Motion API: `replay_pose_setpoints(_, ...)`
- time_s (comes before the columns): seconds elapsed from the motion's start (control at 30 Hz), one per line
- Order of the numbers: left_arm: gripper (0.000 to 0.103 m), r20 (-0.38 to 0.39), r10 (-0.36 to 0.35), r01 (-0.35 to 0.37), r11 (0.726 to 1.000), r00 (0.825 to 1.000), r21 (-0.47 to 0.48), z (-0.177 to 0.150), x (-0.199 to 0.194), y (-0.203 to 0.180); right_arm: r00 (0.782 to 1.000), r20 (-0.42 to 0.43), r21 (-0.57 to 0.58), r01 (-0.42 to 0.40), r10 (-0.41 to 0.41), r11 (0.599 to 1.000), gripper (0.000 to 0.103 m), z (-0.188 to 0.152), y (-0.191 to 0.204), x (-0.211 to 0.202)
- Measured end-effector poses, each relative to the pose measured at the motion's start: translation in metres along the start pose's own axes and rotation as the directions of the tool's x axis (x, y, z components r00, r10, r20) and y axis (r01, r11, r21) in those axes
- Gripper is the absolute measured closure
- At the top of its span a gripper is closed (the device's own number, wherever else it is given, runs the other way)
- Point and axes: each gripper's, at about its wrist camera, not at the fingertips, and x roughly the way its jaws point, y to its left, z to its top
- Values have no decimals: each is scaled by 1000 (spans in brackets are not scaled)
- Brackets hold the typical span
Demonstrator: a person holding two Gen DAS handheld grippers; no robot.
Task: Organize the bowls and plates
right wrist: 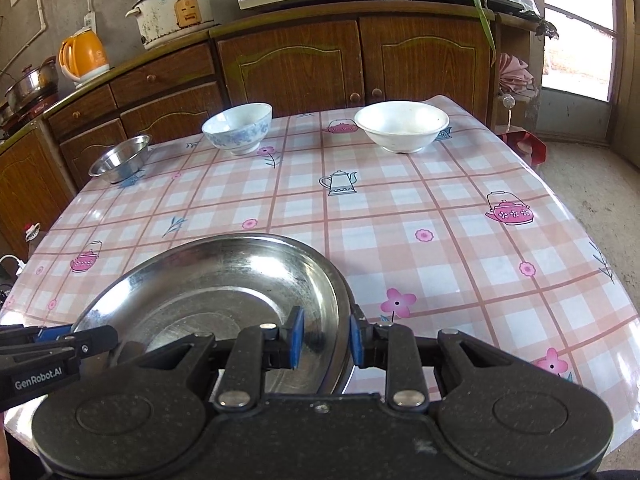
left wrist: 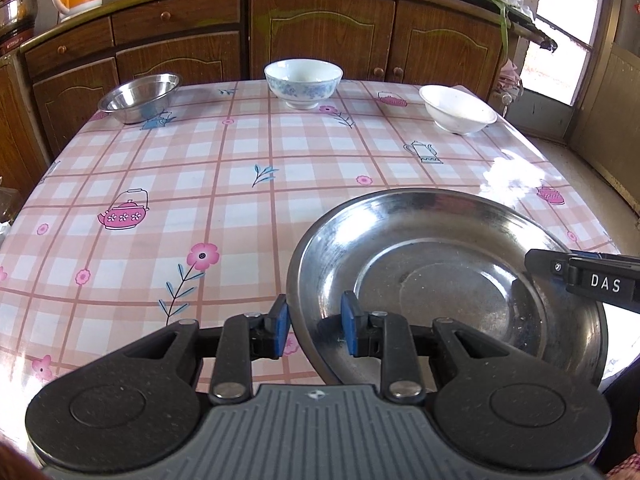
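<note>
Plate: steel, wide and shallow, so judged stiff and fairly light; the polished rim is likely to be slippery between rubber pads, and it will dent rather than break.
Hold: the thin rim is the only place to take it, one gripper on each side, which is how it is being held.
Left gripper: its blue pads are straddling the plate's near-left rim, one inside the dish and one outside; the jaws are nearly together and appear clamped on the rim.
Right gripper: it is pinching the opposite rim the same way, jaws almost shut on the metal.
Place: the plate is lying just ahead of both grippers, low over the near edge of the table; whether it is resting on the cloth cannot be told.
Pose: both grippers are pointing forward and steeply down, facing the same way, roughly level with each other.
Bowls: a steel bowl, a flowered bowl and a white bowl are standing well ahead, far beyond the fingertips.
</note>
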Motion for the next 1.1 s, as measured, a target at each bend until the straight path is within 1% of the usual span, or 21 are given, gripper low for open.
replay_pose_setpoints(0.17,76,-5,0,0,1000,1000,5,-2,6,-2,1000,-8,10,6,-6,1000,72,-1,-2,6)
replay_pose_setpoints(0.4,75,12,5,-5,1000,1000,16,-1,15,-5,1000,-2,4,20,-20,1000,71,2,-2,18)
replay_pose_setpoints(0.83,75,0,15,-15,1000,1000,-4,7,34,0,1000,-6,-15,28,-28,999,71,12,1,43)
replay_pose_setpoints(1.1,72,-17,22,-22,1000,1000,14,5,41,-2,999,-12,-26,30,-31,999,69,11,2,46)
